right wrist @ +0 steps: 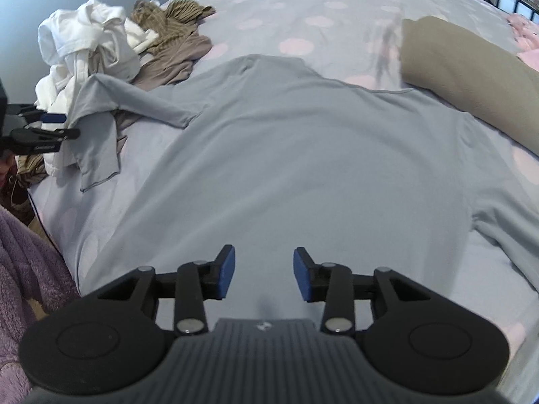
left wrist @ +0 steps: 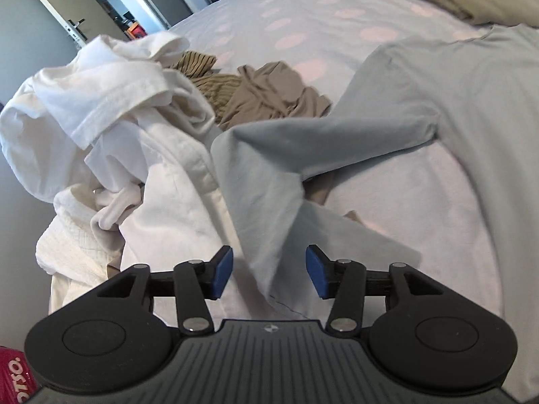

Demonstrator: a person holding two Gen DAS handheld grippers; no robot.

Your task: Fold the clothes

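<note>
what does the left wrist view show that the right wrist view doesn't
Only the left wrist view shows the open door behind the bed and the red package at the bottom corner. Only the right wrist view shows the purple fleece, the pink fabric and the left gripper from outside. Both show the grey long-sleeved shirt, white clothes pile, brown garments, the folded olive garment and the dotted bedspread.
</note>
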